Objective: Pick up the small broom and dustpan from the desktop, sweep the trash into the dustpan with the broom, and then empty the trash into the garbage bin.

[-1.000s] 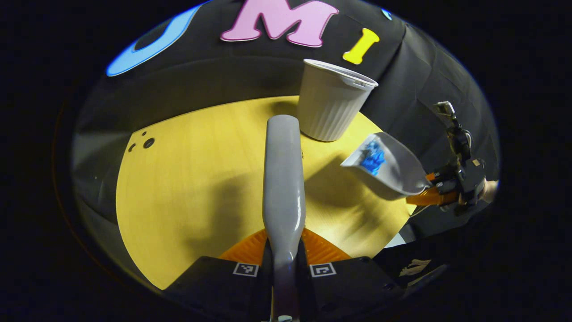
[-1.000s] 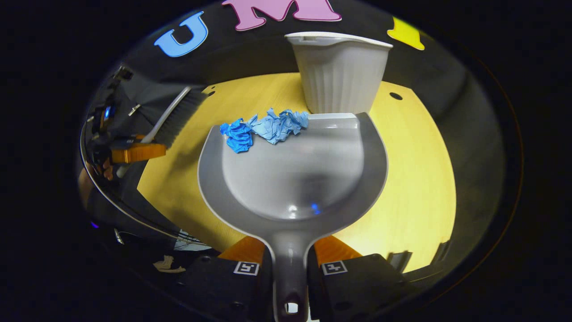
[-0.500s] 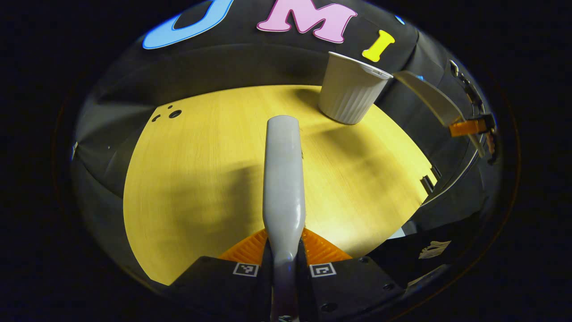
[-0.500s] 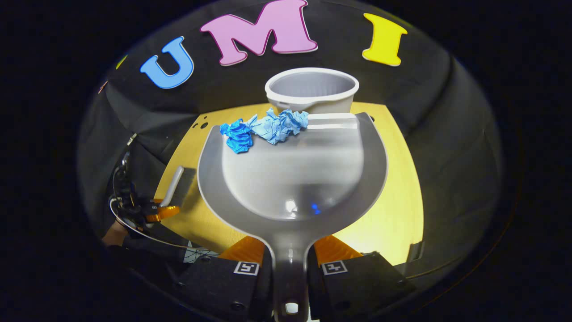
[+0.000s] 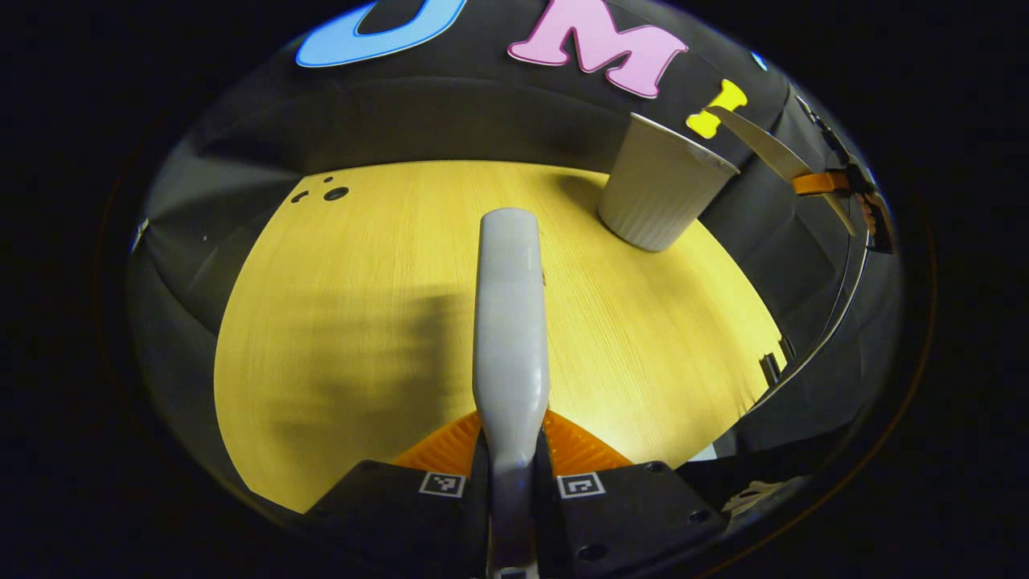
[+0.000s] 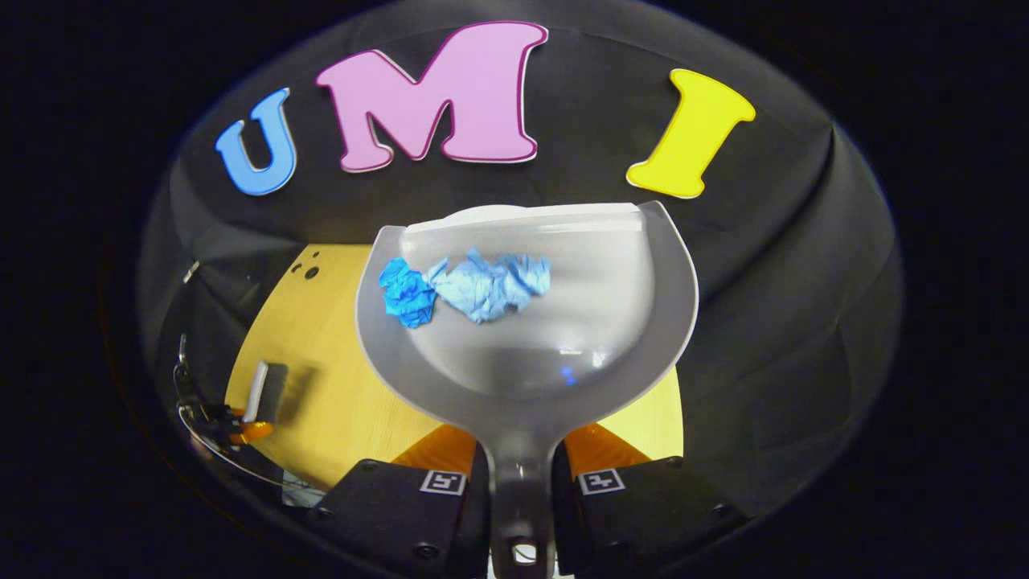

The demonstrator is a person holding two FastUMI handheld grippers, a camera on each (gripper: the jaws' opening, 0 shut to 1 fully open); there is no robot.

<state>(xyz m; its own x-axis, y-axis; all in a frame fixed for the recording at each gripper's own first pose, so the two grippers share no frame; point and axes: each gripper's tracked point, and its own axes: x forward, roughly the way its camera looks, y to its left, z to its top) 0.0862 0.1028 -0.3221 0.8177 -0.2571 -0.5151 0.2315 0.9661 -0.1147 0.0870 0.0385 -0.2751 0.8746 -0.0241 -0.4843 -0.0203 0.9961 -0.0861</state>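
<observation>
Jaws of the left gripper pinched tight on the pale grey plastic handle of the small broom, which runs straight ahead over the yellow wooden worktop. Bristles seen as a dark block in the right gripper view, low over the worktop's near-left corner; contact with the wood hard to judge at that distance. Jaws of the right gripper clamped on the stem of the grey plastic dustpan, held high, its front lip at the rim of the white ribbed plastic garbage bin. Two wads of crumpled blue paper trash lie inside the pan, touching, left of its centre. Bin stands upright on the worktop's far right part.
</observation>
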